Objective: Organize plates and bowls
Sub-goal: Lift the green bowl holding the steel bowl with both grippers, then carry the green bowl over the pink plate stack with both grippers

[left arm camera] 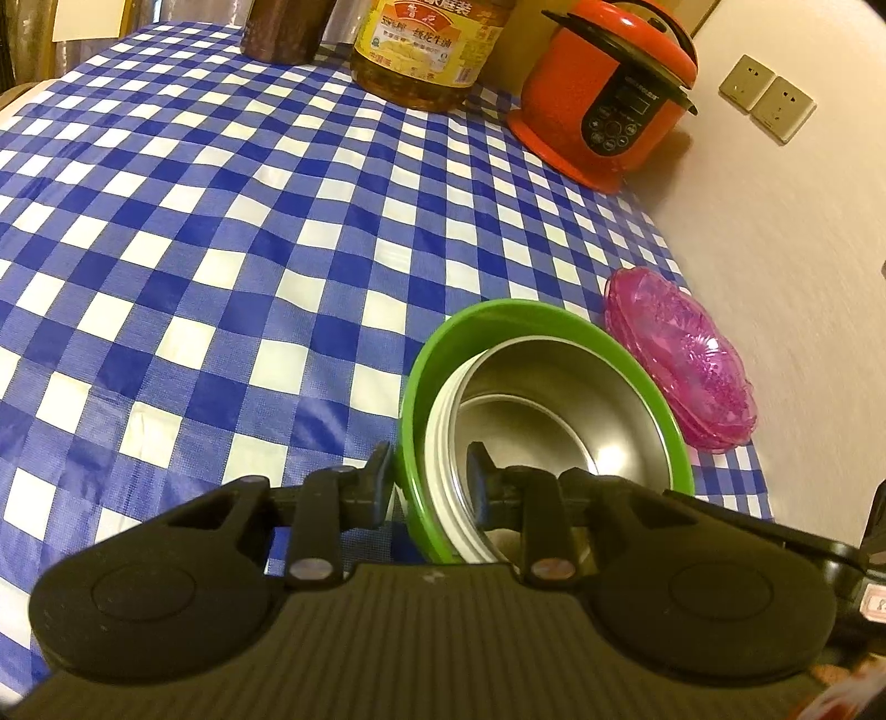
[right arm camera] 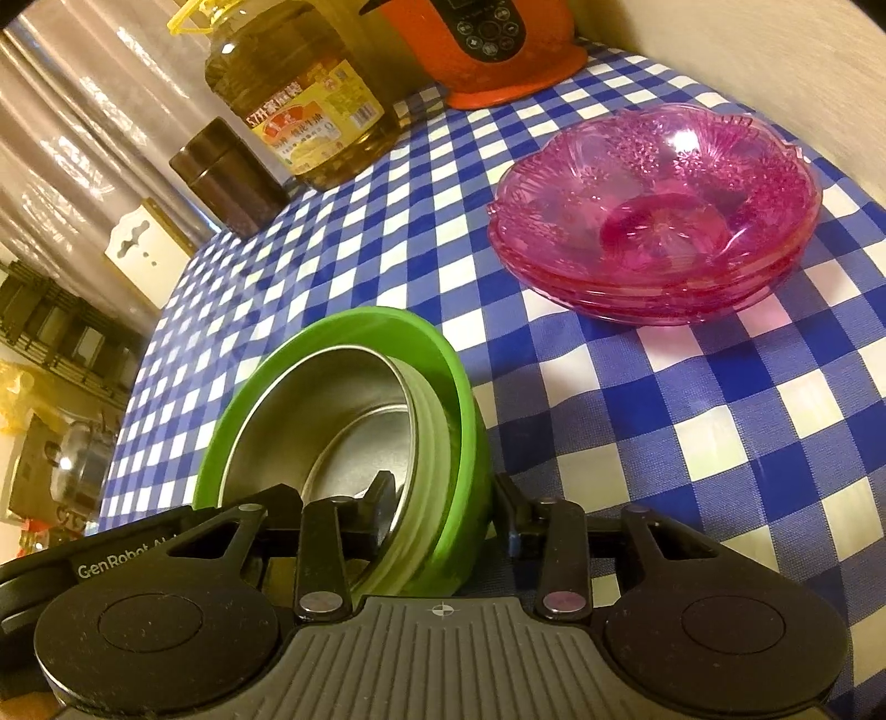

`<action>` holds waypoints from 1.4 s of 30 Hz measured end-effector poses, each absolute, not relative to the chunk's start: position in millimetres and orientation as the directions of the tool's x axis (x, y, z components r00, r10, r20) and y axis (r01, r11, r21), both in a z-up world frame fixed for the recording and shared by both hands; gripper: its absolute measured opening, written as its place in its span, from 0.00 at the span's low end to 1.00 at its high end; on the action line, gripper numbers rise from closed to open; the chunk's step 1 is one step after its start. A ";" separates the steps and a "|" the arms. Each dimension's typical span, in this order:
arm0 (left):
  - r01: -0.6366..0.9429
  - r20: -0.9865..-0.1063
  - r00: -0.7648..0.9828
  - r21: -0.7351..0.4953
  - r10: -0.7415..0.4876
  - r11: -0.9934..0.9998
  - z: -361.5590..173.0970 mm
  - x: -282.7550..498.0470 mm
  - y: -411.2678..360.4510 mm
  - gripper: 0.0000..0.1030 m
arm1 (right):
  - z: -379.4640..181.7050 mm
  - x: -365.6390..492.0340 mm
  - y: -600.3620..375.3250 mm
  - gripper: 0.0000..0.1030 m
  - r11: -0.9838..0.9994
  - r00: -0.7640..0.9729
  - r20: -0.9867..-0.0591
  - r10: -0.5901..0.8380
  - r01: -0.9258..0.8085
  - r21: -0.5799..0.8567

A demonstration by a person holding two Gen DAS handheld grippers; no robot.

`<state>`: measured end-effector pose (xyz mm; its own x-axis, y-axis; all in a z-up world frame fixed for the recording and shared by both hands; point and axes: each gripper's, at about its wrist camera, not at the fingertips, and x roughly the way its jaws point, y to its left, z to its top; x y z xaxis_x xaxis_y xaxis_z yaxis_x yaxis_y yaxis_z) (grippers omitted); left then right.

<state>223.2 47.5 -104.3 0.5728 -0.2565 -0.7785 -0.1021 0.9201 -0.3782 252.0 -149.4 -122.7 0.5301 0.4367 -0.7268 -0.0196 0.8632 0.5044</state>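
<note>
A green bowl (left arm camera: 421, 360) (right arm camera: 343, 327) holds a white bowl with a steel lining (left arm camera: 554, 399) (right arm camera: 310, 410), pushed against the green bowl's near wall. My left gripper (left arm camera: 429, 468) straddles both rims, one finger outside the green wall and one inside the steel bowl, shut on them. My right gripper (right arm camera: 443, 490) grips the same stack beside it, its left finger inside the steel bowl and its right finger against the green outside. A stack of pink glass dishes (left arm camera: 681, 354) (right arm camera: 653, 210) sits beyond the bowls, near the wall.
On the blue-and-white checked tablecloth (left arm camera: 221, 221) (right arm camera: 692, 443), an orange rice cooker (left arm camera: 603, 94) (right arm camera: 487, 50), a big oil bottle (left arm camera: 426, 50) (right arm camera: 299, 105) and a dark jar (left arm camera: 282, 27) (right arm camera: 227, 177) line the far edge. A wall with sockets (left arm camera: 767, 97) runs along the right.
</note>
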 end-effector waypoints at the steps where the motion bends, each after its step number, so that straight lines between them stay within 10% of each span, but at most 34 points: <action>1: -0.100 -0.779 0.573 -0.378 -0.257 0.920 -103.7 222.6 46.6 0.24 | -122.5 251.7 -150.5 0.35 0.864 0.529 -0.728 0.436 -0.018 0.504; 42: 0.071 -0.771 0.529 -0.377 -0.355 0.923 -60.4 198.5 -38.2 0.24 | -80.0 193.2 -234.1 0.33 0.856 0.571 -0.741 0.352 0.123 0.502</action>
